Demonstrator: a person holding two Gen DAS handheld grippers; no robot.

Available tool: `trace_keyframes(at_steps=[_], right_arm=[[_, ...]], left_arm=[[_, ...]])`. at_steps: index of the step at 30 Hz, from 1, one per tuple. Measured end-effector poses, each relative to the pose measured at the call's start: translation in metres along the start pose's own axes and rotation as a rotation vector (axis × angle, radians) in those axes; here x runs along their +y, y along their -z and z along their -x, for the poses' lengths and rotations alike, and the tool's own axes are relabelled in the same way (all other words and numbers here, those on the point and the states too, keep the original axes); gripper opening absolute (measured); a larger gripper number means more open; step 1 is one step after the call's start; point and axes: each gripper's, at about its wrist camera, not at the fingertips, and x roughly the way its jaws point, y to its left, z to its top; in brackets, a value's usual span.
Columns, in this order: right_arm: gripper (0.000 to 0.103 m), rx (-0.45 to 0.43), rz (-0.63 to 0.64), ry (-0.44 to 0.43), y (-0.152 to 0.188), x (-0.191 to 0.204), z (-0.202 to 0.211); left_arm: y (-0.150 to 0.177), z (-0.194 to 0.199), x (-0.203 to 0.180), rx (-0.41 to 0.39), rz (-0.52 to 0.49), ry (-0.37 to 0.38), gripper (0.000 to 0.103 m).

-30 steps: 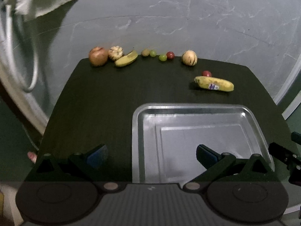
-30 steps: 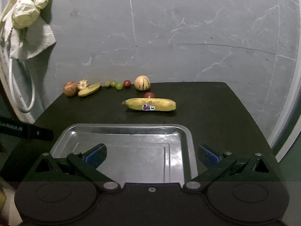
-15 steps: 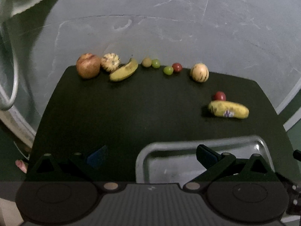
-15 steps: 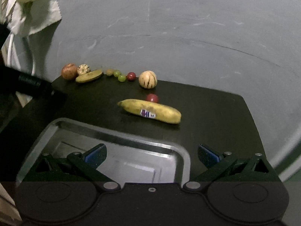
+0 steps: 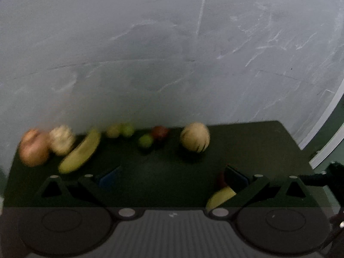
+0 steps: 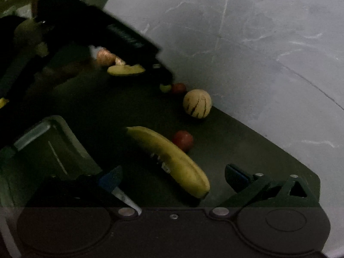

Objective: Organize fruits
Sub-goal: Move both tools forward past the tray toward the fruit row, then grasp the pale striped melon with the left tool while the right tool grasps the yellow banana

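Observation:
A row of fruit lies along the far edge of the dark table (image 5: pixel 163 178): an apple (image 5: pixel 33 148), a pale knobbly fruit (image 5: pixel 62 139), a small banana (image 5: pixel 80 152), green grapes (image 5: pixel 145 140), a red fruit (image 5: pixel 160 132) and a striped melon (image 5: pixel 195 137). My left gripper (image 5: pixel 172 177) is open and empty, short of this row. A large banana (image 6: pixel 172 161) lies between the open fingers of my right gripper (image 6: pixel 173 177), untouched. A red fruit (image 6: pixel 182 140) sits just behind it. The striped melon (image 6: pixel 197 103) is farther back.
A metal tray (image 6: pixel 43 146) lies at the left of the right wrist view. The left gripper's dark body (image 6: pixel 103 34) crosses the upper left there and hides part of the fruit row. A grey marbled wall (image 5: pixel 172 53) stands right behind the table.
Both grippers moved forward over the table. The tray dropped out of the left wrist view. The large banana now lies between the right gripper's fingers.

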Motion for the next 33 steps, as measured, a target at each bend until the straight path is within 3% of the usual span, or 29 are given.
trace_keyframes(at_steps=[6, 10, 13, 17, 19, 28, 33], right_arm=[[0.092, 0.016, 0.045, -0.081, -0.002, -0.012, -0.026], [0.081, 0.022, 0.059, -0.124, -0.002, -0.014, -0.034], [0.078, 0.019, 0.07, -0.14, -0.002, -0.013, -0.038], [0.074, 0.017, 0.087, -0.144, -0.003, -0.015, -0.042], [0.063, 0.015, 0.088, -0.145, -0.005, -0.015, -0.043], [0.044, 0.005, 0.079, -0.115, 0.0, -0.017, -0.041], [0.036, 0.019, -0.003, -0.069, 0.004, -0.017, -0.035]], left_arm=[[-0.021, -0.047, -0.009, 0.015, -0.006, 0.052, 0.102], [-0.025, -0.075, -0.013, 0.039, -0.007, 0.052, 0.096], [-0.026, -0.087, -0.016, 0.05, -0.009, 0.061, 0.091], [-0.025, -0.097, -0.019, 0.053, -0.023, 0.069, 0.086], [-0.027, -0.099, -0.021, 0.057, -0.022, 0.071, 0.083], [-0.029, -0.111, -0.018, 0.077, 0.007, 0.084, 0.069], [-0.032, -0.12, -0.017, 0.098, 0.026, 0.093, 0.059]])
